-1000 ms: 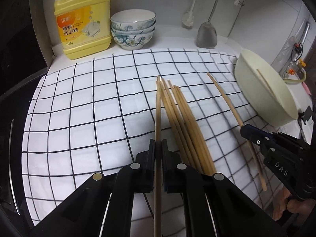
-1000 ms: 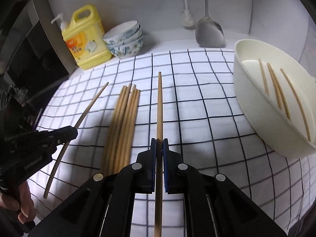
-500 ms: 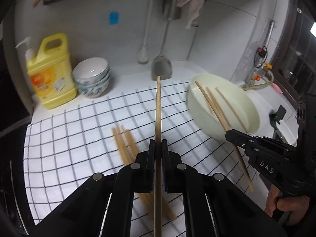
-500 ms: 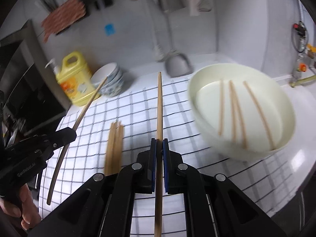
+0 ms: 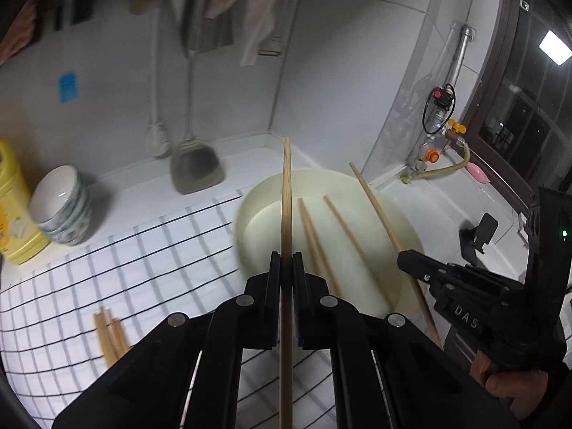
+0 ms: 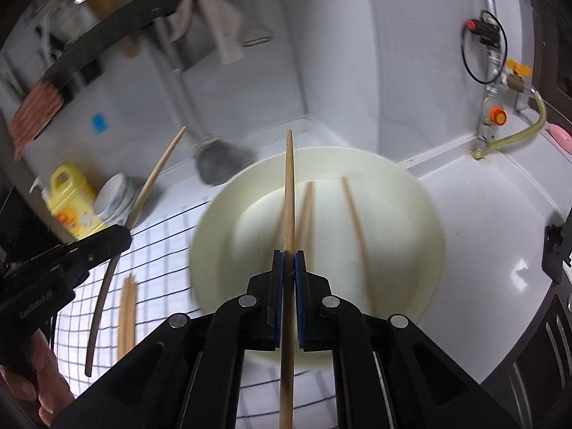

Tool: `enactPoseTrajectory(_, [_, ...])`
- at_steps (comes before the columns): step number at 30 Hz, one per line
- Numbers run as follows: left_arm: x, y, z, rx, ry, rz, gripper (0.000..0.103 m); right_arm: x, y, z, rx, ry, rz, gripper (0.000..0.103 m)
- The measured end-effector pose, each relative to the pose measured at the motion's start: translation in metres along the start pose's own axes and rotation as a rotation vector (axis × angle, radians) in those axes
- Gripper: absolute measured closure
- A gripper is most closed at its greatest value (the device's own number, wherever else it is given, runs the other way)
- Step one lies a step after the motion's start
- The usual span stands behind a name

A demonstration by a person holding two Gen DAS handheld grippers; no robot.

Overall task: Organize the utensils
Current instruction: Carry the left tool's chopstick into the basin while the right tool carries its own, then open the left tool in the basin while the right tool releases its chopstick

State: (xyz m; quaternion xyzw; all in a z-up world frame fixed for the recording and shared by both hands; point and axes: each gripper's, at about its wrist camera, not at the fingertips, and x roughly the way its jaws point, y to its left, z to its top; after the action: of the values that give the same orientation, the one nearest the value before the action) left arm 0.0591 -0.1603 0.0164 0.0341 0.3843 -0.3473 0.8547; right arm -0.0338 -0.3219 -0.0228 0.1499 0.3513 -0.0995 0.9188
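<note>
White-tiled kitchen corner (image 5: pixel 321 82), white counter (image 6: pixel 500 214) under a checked cloth (image 5: pixel 125 271), dark-framed window (image 5: pixel 518 114) at right, rag (image 5: pixel 250 18) on wall rail.

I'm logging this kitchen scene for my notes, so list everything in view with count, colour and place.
basin: one, cream, on the counter right of the cloth.
loose chopsticks in basin: three, wooden, lying on its floor.
chopsticks on cloth: a small bundle, wooden, count unclear.
checked cloth: one, white with black lines, covering the counter.
stacked bowls: patterned white, back left; count unclear.
detergent jug: one, yellow, left of the bowls.
spatula: one, grey metal, hanging on the wall.
gas valve: one, on the right wall.
left gripper: black, jaws shut on left chopstick.
right gripper: black, jaws shut on right chopstick.
</note>
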Motion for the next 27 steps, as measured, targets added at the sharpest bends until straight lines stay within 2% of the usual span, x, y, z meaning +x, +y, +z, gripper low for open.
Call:
enactPoseTrajectory(6, [0.066,-0.024,0.02,-0.027,0.068,-0.013,0.096,0.04,-0.046,0.015,0.077,0.074,0.009,0.097])
enactPoseTrajectory(11, [0.106,-0.025,0.026,-0.057,0.129,0.0,0.096,0.068,-0.059,0.025,0.079,0.118,0.033,0.097])
enactPoseTrajectory(21, [0.149,-0.02,0.016,-0.069,0.221,0.062,0.096,0.113,-0.066,0.028,0.074,0.223,0.055,0.097])
enactPoseTrajectory(27, [0.16,-0.02,0.013,-0.06,0.25,0.088,0.096,0.122,-0.068,0.027,0.075,0.233,0.068,0.097])
